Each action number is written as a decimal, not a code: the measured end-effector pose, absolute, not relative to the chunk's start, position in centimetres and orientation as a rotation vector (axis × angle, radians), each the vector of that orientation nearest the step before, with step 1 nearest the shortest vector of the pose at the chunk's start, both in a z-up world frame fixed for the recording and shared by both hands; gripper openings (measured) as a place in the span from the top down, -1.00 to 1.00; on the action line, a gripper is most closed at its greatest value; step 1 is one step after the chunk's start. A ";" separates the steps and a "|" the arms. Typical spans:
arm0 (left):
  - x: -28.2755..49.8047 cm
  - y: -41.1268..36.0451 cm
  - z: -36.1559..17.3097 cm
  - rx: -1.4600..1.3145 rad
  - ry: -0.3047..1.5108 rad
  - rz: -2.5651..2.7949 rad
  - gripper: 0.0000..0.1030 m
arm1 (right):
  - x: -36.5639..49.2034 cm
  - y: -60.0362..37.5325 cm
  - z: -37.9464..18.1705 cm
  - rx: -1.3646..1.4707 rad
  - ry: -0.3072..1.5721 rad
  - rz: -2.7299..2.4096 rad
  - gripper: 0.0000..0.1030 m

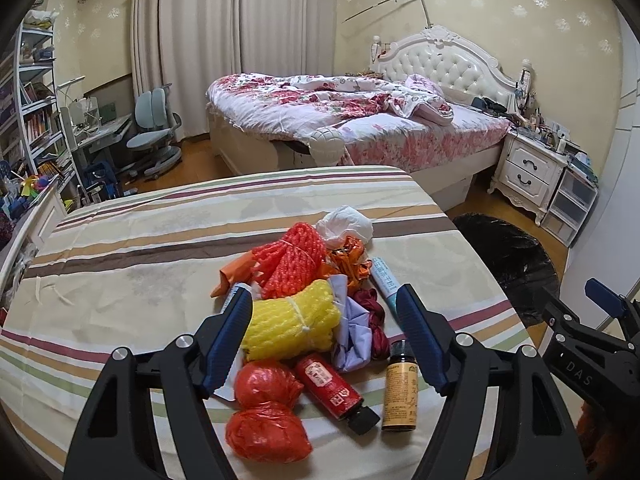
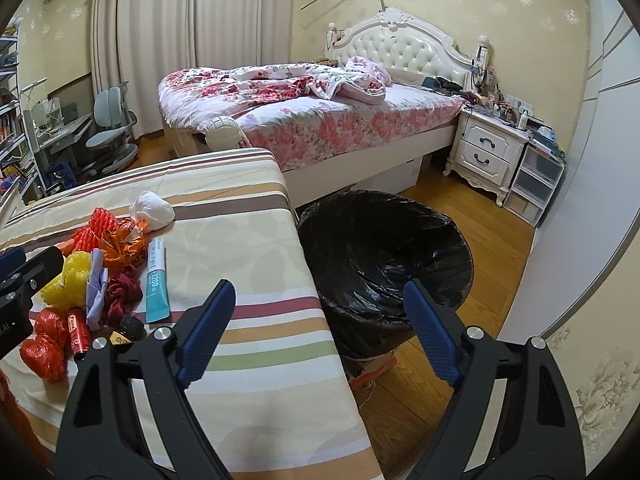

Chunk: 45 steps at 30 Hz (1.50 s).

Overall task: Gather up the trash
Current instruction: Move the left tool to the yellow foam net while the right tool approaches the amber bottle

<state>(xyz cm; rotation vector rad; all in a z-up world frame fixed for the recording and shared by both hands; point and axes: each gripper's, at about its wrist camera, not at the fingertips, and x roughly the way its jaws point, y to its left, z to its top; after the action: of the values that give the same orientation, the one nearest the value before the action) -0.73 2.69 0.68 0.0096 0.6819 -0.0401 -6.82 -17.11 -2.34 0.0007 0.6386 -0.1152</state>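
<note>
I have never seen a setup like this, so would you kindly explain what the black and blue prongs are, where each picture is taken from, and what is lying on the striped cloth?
There is no robot here. A person carries a hand-held gripper in each hand, and each has a wide-angle camera looking along its two blue-padded fingers. One picture looks along the left hand-held gripper, the other along the right hand-held gripper. Both are open and hold nothing.

On the striped cloth lies a pile of rubbish: a yellow foam net, a red foam net, red plastic bags, a red bottle, a brown bottle, a blue-and-white tube and a white wad. The left one hovers over this pile. Beside the surface stands a bin with a black liner, towards which the right one points.
</note>
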 end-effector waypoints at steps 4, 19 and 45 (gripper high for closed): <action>-0.9 4.6 0.9 0.023 0.675 -0.003 -0.44 | -7.3 -15.7 -2.1 -0.007 0.634 -0.090 -0.63; -1.3 9.7 -1.0 -0.011 0.733 0.062 -0.46 | -6.6 -11.2 -1.3 -0.049 0.663 0.001 -0.60; 0.3 6.0 -2.7 -0.001 0.792 -0.113 0.43 | -5.1 -14.6 -1.3 -0.007 0.693 -0.002 -0.61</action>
<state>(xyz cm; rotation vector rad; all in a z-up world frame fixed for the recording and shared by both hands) 0.32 5.96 -2.70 -0.0012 0.7917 -0.1131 -5.05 -14.61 -1.35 -0.0071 0.6933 -0.0025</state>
